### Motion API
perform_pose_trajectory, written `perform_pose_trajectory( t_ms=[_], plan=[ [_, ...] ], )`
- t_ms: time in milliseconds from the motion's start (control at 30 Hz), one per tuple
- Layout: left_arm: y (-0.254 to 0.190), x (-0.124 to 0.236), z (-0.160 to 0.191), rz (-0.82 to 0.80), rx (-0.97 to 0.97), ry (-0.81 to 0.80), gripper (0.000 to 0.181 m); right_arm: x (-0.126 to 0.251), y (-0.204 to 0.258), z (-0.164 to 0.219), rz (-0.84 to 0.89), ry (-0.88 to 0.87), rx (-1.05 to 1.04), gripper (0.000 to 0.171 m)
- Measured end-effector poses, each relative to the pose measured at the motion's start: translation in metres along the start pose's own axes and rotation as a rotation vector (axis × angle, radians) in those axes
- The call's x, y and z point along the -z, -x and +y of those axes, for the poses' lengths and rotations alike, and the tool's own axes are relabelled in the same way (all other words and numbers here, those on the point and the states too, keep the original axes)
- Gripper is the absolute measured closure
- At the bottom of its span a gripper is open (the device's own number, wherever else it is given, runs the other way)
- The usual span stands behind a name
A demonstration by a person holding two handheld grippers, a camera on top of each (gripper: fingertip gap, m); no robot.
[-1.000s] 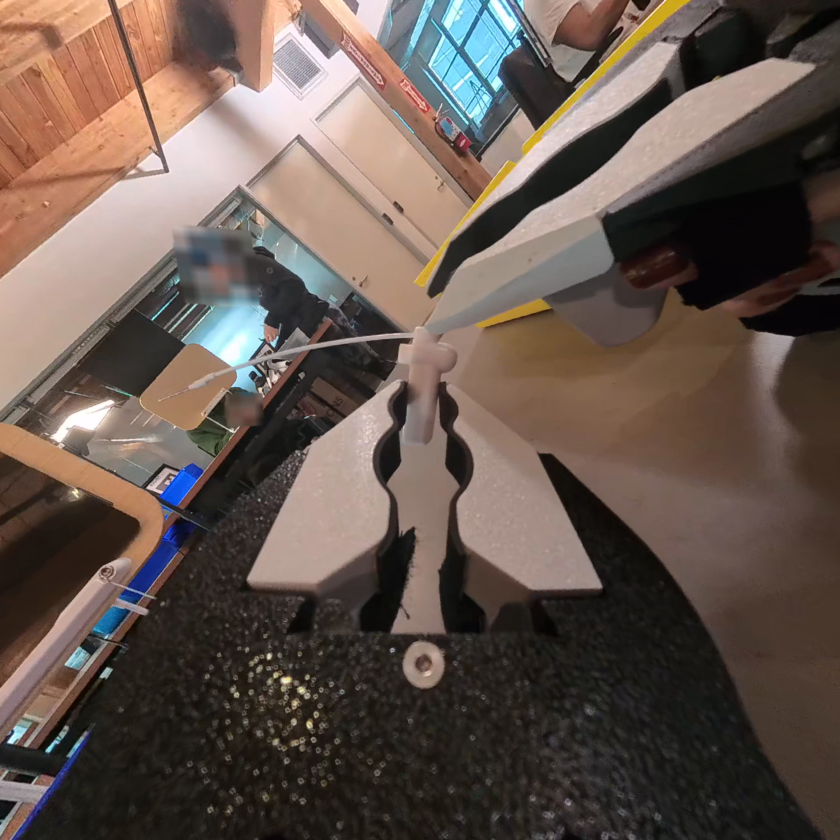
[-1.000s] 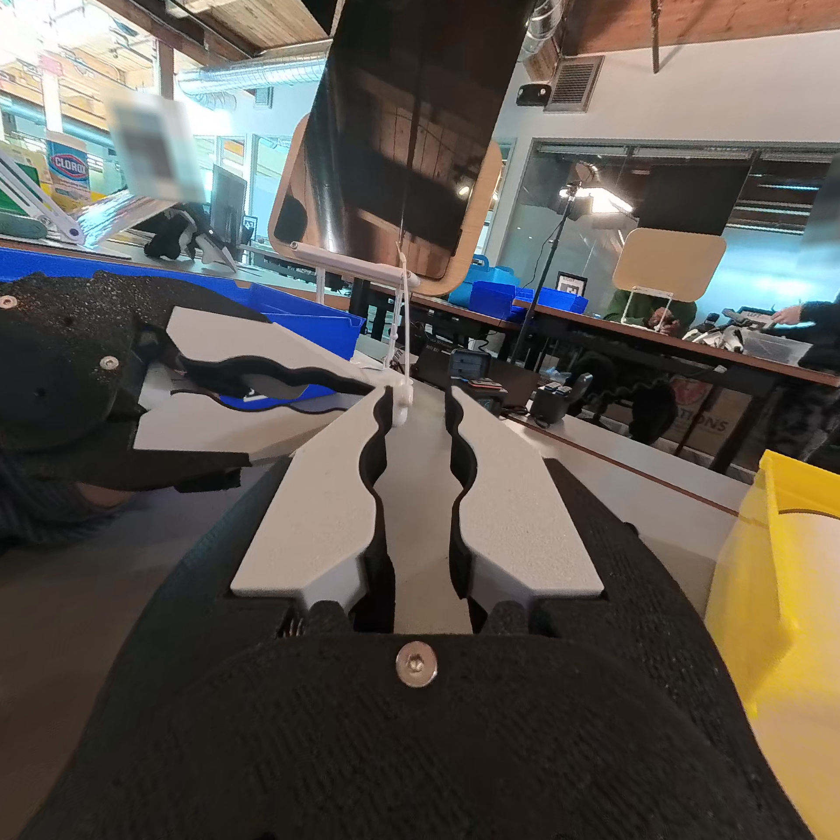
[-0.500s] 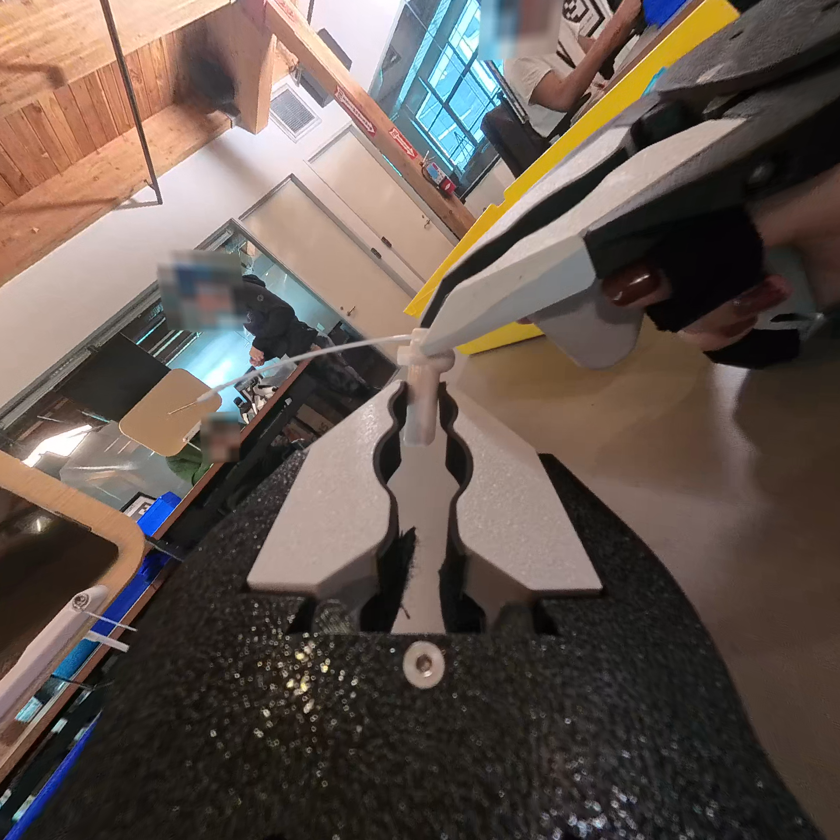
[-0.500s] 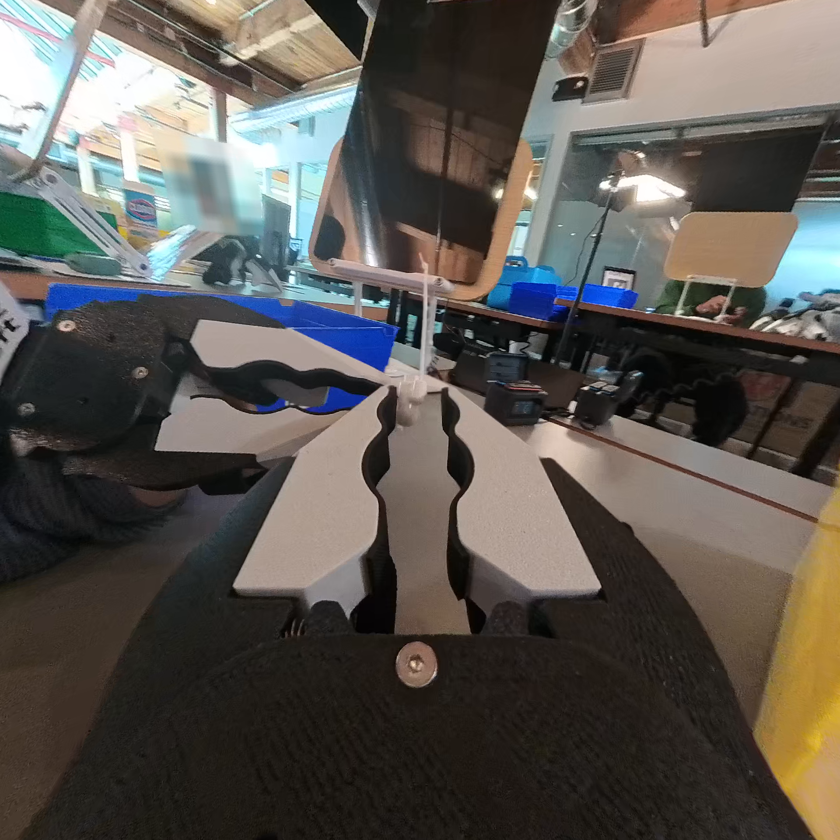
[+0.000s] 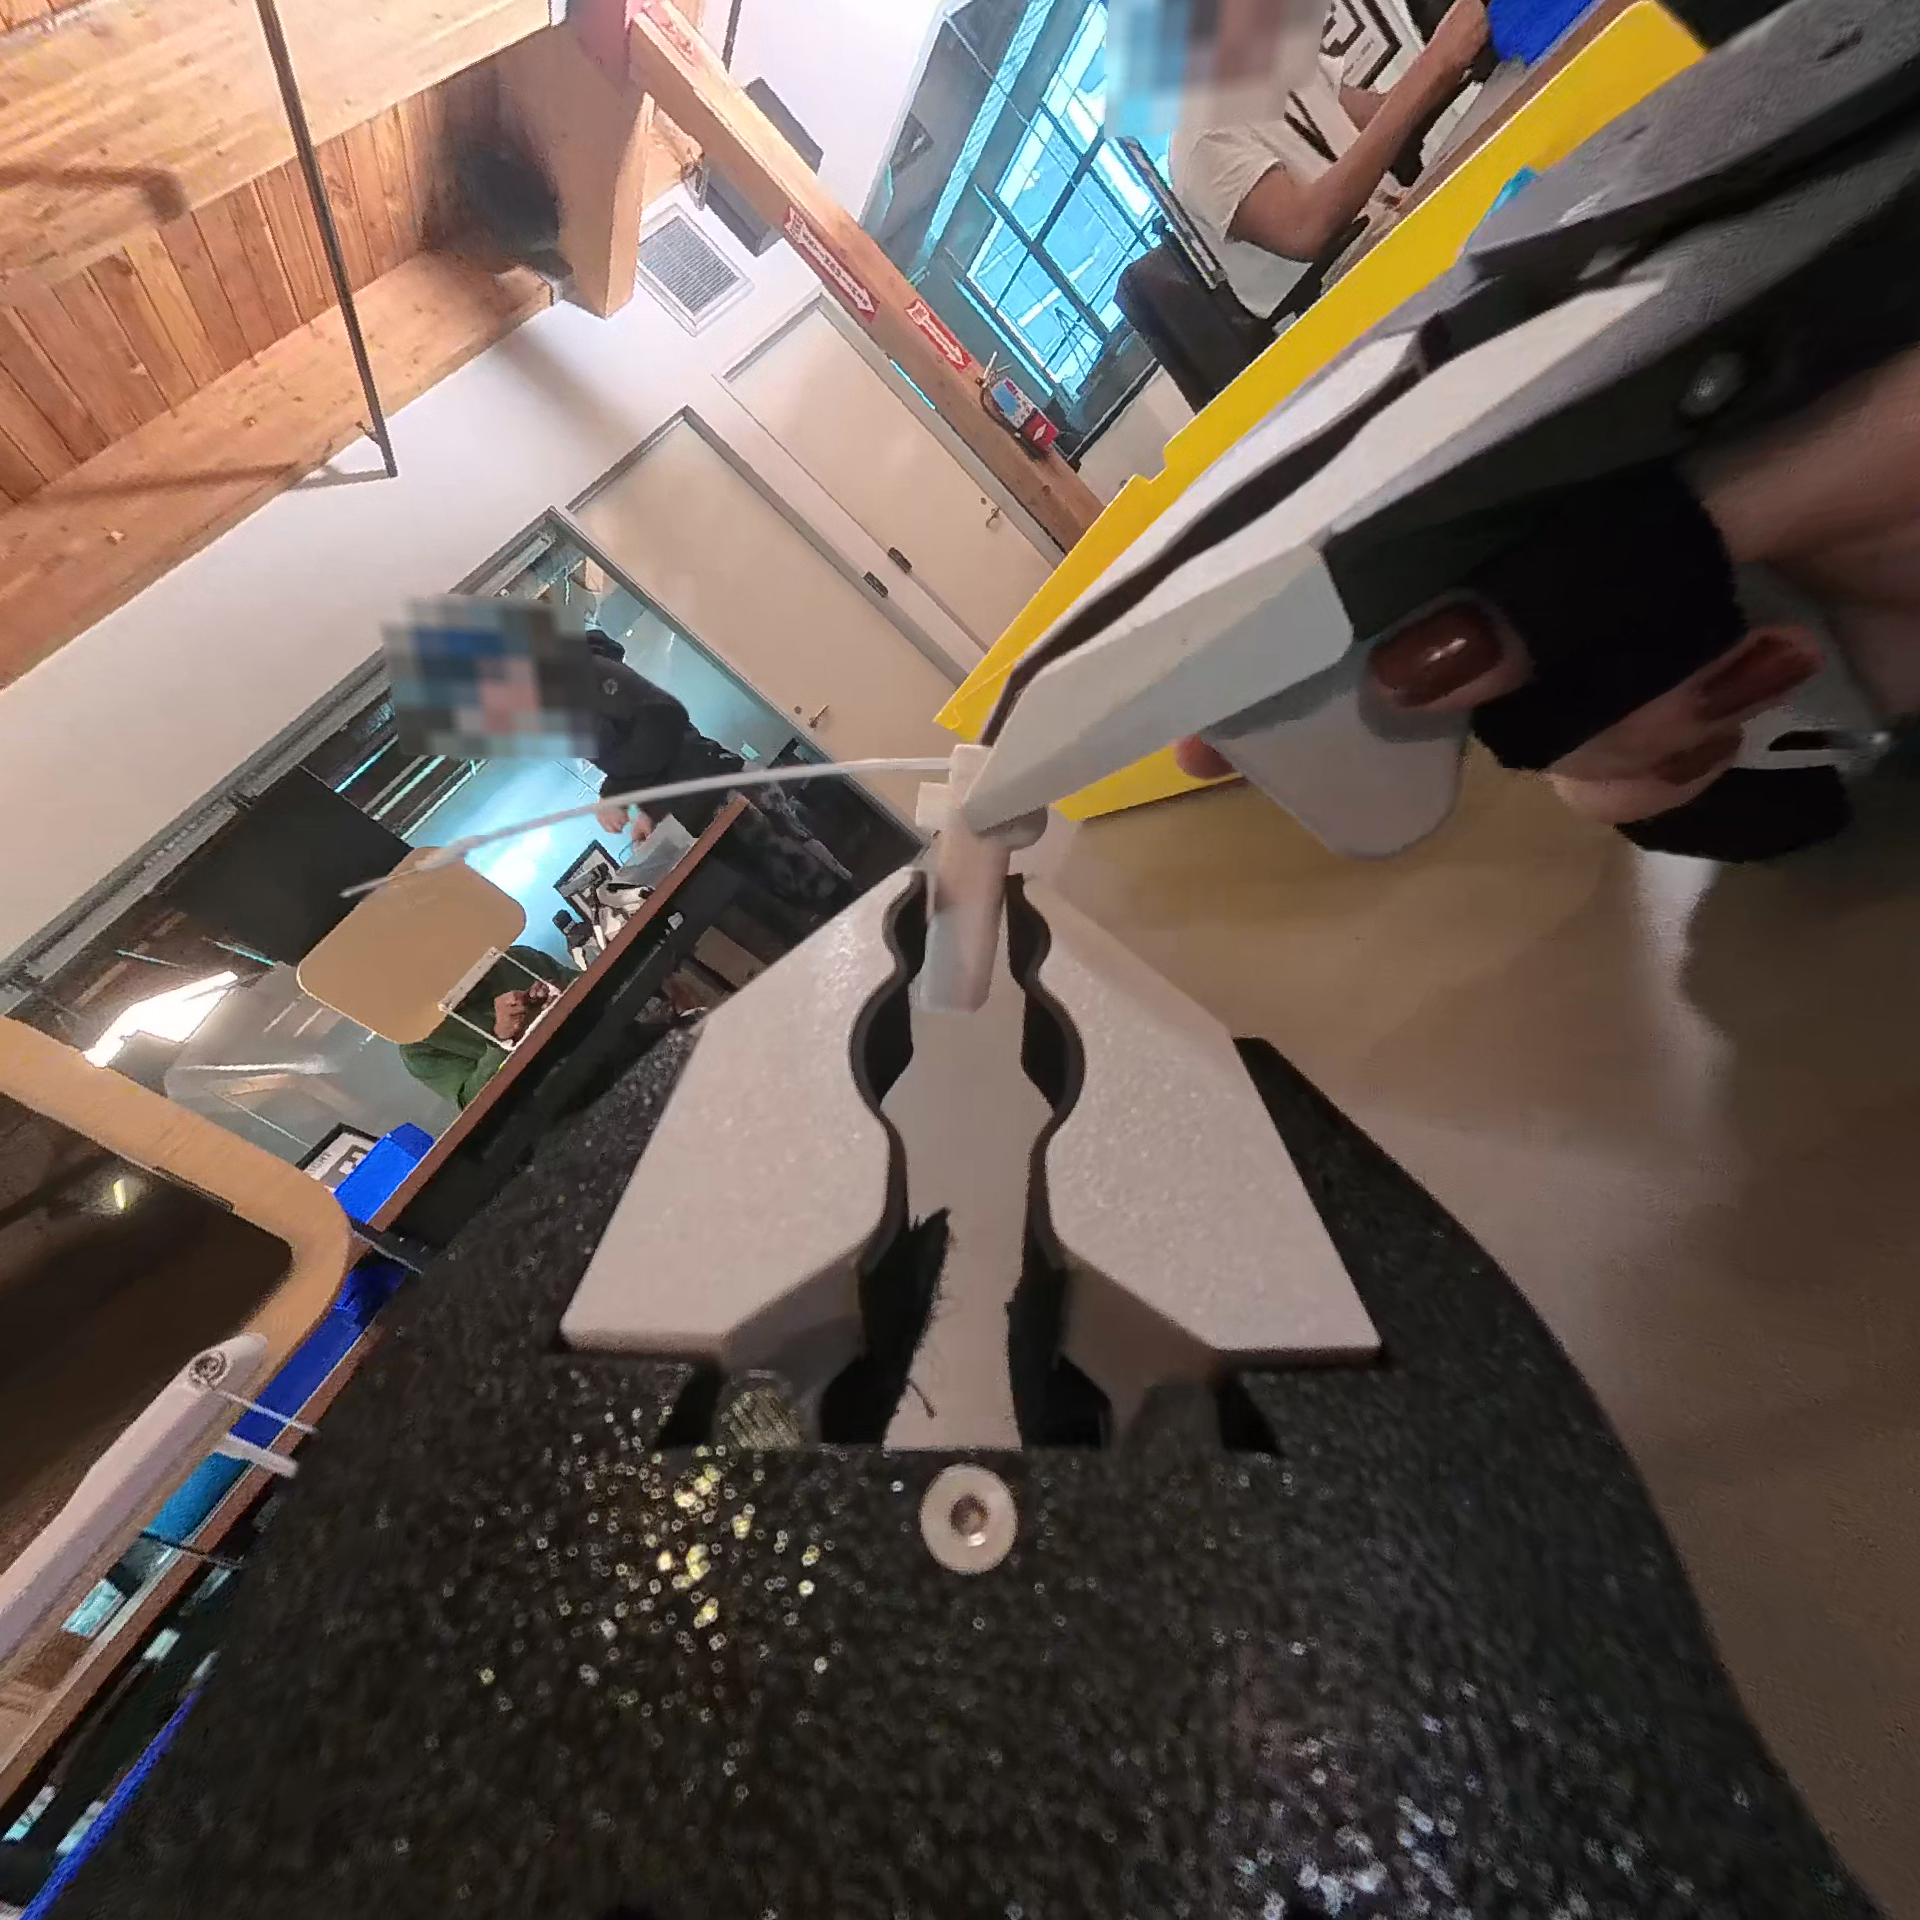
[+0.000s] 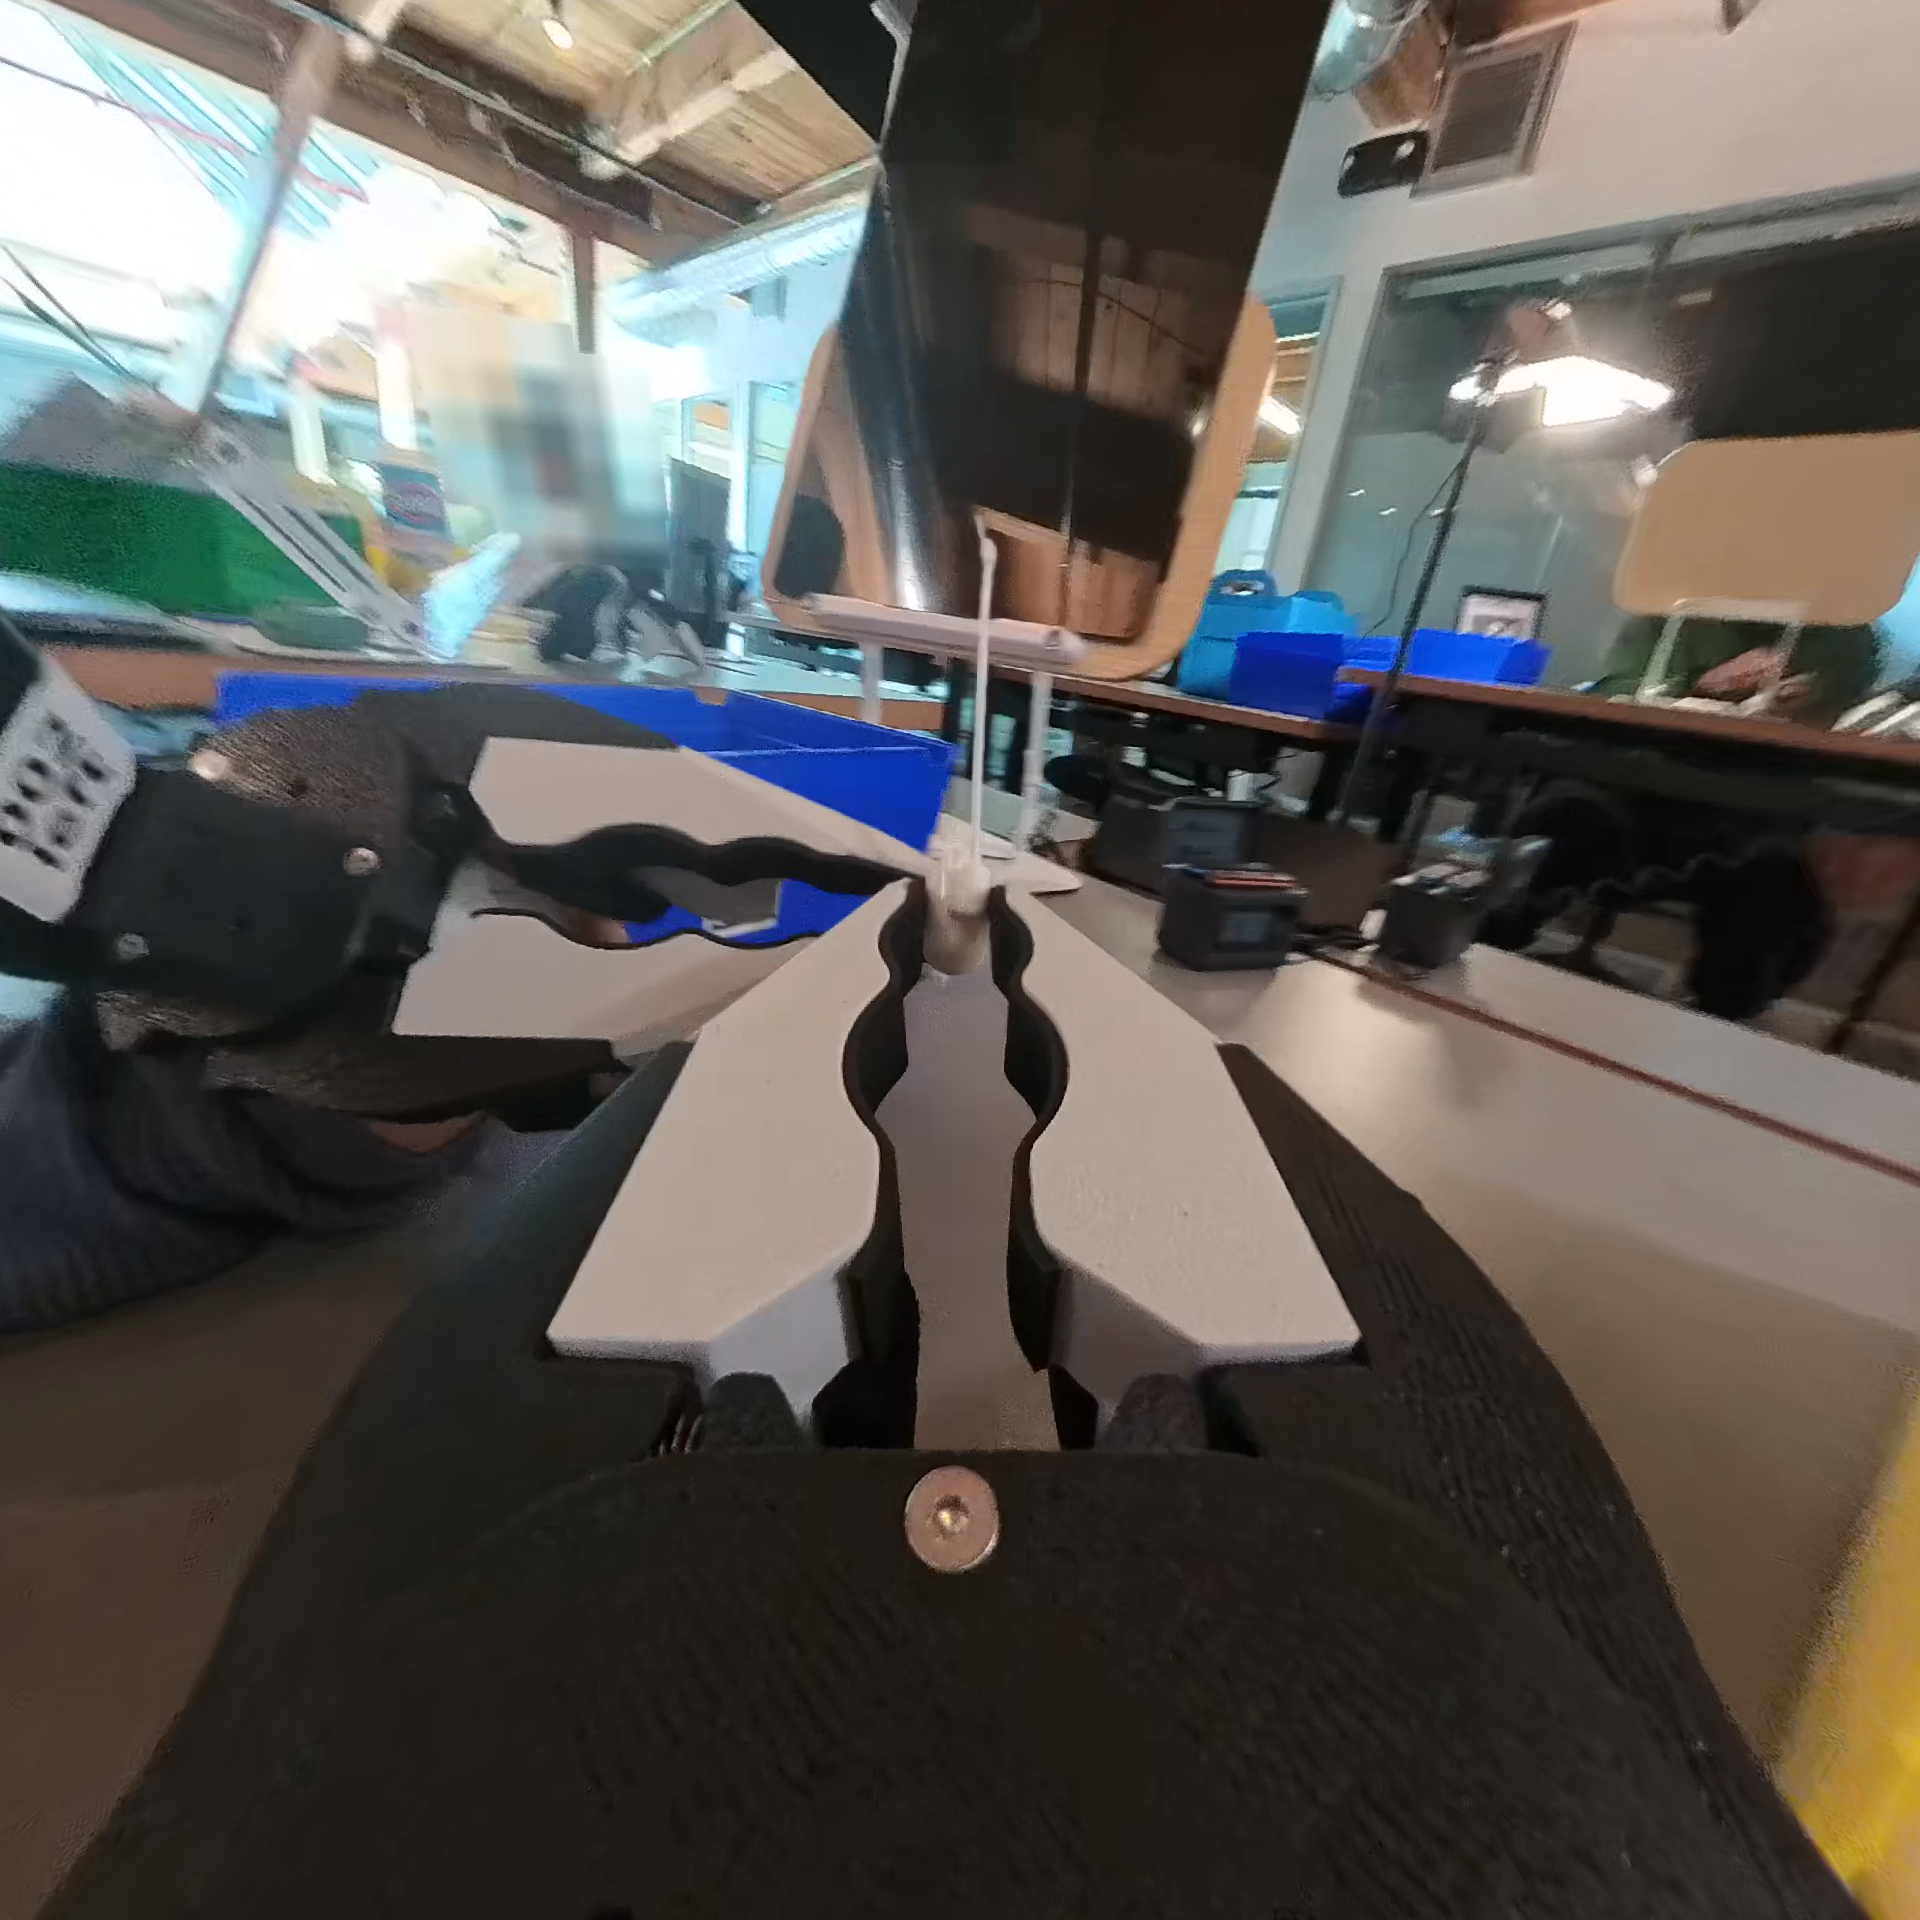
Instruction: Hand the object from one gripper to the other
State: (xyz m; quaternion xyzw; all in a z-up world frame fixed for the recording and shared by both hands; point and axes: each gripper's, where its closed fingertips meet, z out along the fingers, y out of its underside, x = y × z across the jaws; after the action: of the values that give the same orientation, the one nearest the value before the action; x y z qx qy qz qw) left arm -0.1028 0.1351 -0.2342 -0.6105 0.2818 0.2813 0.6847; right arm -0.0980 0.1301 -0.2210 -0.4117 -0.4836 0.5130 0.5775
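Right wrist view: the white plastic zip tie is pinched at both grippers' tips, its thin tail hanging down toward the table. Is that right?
Only the tail is wrong. The right wrist view shows the white plastic zip tie with its thin tail standing upward, not hanging down. The left gripper and right gripper both pinch it at their tips.

A: Which parts are obscured?
B: The white object's (image 5: 956,935) upper end lies behind the right gripper's (image 5: 987,800) tip; that gripper's body is cut by the frame edge.
A: And in the right wrist view?
B: The background shelving at left is motion-blurred.
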Motion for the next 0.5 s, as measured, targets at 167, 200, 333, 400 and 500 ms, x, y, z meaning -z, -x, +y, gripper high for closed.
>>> perform_pose_trajectory(
  t_ms=[167,200,333,400,500],
  plan=[
    [0.011,0.0,0.009,-0.064,0.046,0.047,0.151,0.0,-0.021,0.014,0.192,0.118,0.229,0.161],
    [0.013,-0.001,0.014,-0.07,0.074,0.072,0.149,0.0,-0.025,0.017,0.216,0.14,0.245,0.161],
    [0.023,-0.003,0.039,-0.105,0.194,0.18,0.145,0.003,-0.038,0.021,0.293,0.179,0.272,0.161],
    [0.027,-0.002,0.045,-0.121,0.235,0.197,0.144,0.005,-0.042,0.022,0.322,0.191,0.287,0.161],
    [0.03,-0.002,0.048,-0.128,0.266,0.203,0.143,0.006,-0.045,0.022,0.362,0.212,0.345,0.161]
  ],
)
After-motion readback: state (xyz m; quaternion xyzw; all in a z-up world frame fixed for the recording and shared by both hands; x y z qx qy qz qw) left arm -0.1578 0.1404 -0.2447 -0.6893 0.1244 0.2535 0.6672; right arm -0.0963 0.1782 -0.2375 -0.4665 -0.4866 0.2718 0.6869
